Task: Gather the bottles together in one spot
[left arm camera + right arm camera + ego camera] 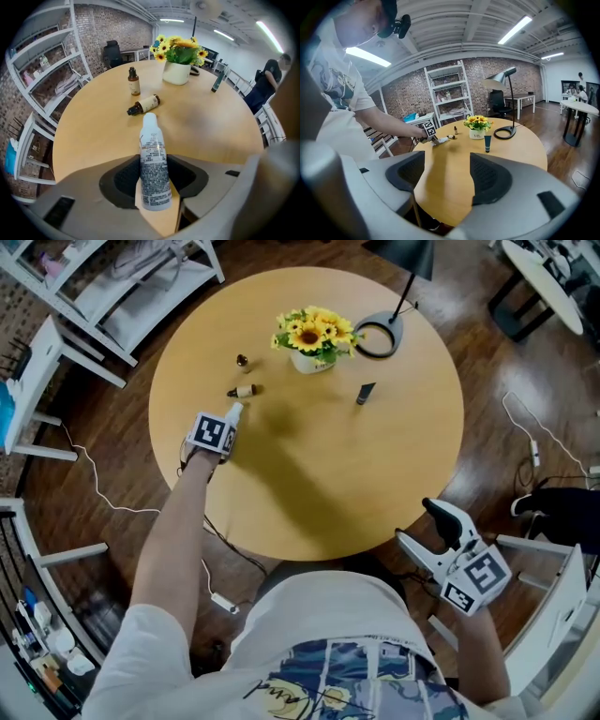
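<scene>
the left gripper (154,183) pinches the white spray bottle (152,159) at its lower body, well in front of the flower pot (177,73). judged light, stiff and smooth, so likely slippery: hold it mid-body, pads square. the right gripper (447,177) has its jaws spread, empty. only the left gripper view shows pad contact; the head view shows the dark tube (365,393) right of the pot.

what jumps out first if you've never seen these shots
The sunflower pot at the round table's far side draws the eye first. Near the left edge, the left tool grips a white bottle; an upright brown bottle and a toppled brown bottle sit just beyond.
</scene>
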Available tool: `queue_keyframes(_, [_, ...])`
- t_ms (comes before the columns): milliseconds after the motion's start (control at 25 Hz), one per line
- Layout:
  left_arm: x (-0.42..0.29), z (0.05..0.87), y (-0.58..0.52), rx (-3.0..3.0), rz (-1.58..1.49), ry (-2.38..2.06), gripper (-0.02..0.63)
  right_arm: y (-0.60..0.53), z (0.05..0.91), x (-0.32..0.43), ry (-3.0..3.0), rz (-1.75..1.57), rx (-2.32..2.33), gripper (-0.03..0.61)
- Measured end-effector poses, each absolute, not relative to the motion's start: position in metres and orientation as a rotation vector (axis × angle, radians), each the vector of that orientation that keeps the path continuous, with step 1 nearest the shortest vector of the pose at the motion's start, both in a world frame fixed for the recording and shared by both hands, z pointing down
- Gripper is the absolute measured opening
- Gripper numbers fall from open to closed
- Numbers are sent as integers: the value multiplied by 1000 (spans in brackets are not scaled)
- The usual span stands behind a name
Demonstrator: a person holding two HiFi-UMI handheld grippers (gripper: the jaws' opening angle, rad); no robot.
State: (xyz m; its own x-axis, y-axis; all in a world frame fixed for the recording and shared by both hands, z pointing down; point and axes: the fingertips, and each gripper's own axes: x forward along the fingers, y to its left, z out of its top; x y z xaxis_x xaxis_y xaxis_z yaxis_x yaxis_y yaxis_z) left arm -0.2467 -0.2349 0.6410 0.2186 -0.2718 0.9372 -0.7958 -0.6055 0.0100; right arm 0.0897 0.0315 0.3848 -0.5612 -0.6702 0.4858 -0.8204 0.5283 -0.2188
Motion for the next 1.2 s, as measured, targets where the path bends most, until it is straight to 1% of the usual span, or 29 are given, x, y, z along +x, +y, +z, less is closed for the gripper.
queue_keyframes(80, [-238, 629, -224, 2019, 1300, -956, 184, 29, 382, 93, -2448, 584, 1188, 320])
queue_keyframes(120, [-232, 621, -220, 2046, 1248, -945, 184, 27, 379, 95, -2463, 565, 1162, 308])
queue_keyframes(280, [-196, 573, -198, 2187, 1006, -860, 184, 16, 364, 103, -2518, 521, 1066, 302])
queue_keyframes(440, [-146, 517, -167, 2299, 632, -683, 184, 1, 346, 103, -2567, 438, 915, 291])
queue_keyframes(520, [-119, 489, -150, 2339, 452, -581, 184, -8, 337, 101, -2607, 402, 833, 268])
queue_keyframes(560, [-106, 475, -141, 2354, 378, -533, 184, -12, 333, 100, -2624, 400, 799, 258])
queue_keyframes(680, [-74, 437, -113, 2388, 187, -395, 184, -28, 323, 92, -2674, 371, 686, 255])
queue_keyframes(840, [-42, 386, -69, 2408, -26, -158, 184, -42, 311, 68, -2770, 419, 511, 245])
queue_keyframes(960, [-26, 352, -41, 2388, -176, 53, 184, -54, 296, 43, -2873, 521, 358, 245])
queue_keyframes(1200, [-10, 319, 2, 2276, -370, 405, 184, -46, 275, 3, -3010, 749, -85, 238])
